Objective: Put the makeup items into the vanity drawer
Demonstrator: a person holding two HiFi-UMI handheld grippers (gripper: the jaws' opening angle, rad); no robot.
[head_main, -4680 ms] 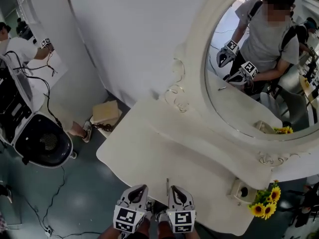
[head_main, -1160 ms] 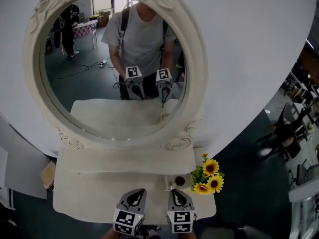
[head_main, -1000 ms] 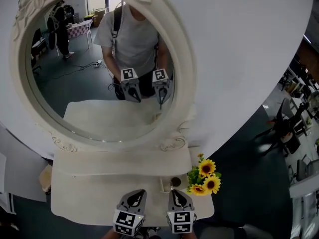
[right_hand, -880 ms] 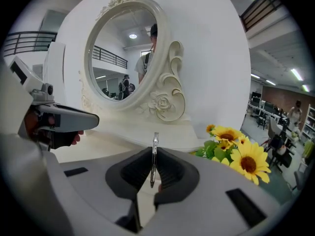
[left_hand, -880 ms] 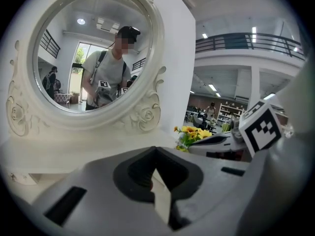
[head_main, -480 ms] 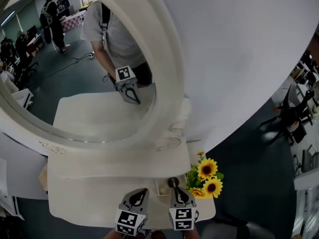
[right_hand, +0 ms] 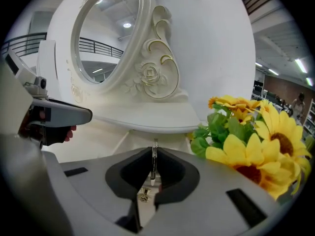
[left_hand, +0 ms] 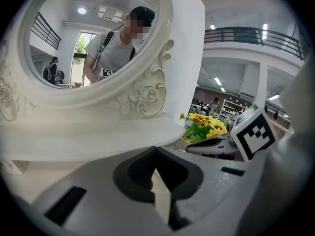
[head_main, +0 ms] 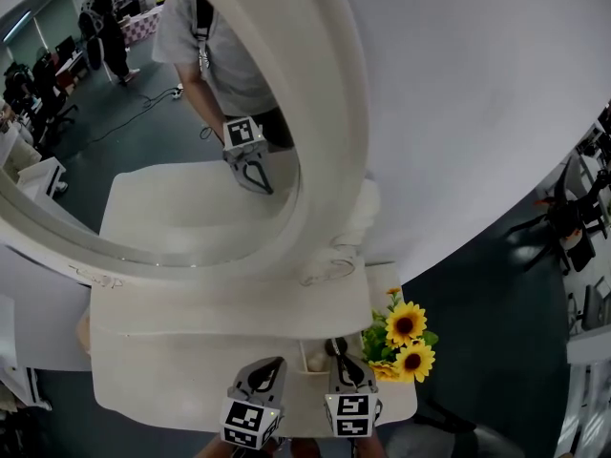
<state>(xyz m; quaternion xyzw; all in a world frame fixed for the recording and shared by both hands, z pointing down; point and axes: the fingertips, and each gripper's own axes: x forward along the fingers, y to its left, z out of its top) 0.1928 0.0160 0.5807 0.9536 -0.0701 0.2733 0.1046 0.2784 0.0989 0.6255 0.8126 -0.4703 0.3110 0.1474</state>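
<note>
The left claw (left_hand: 155, 152) is pinched together with nothing in it, and is best held back over the table (head_main: 172, 370), clear of the work. The right claw (right_hand: 154, 151) grips a thin makeup pencil (right_hand: 153, 173) close to what looks like a small open drawer (head_main: 307, 359) beside the sunflowers (head_main: 406, 337). I would lower the pencil's tip inside the rim before releasing, steering off the petals.

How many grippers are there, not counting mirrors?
2. The left gripper is at the bottom; the right gripper, holding a thin pencil, is beside it near the sunflowers. None seem hidden.
</note>
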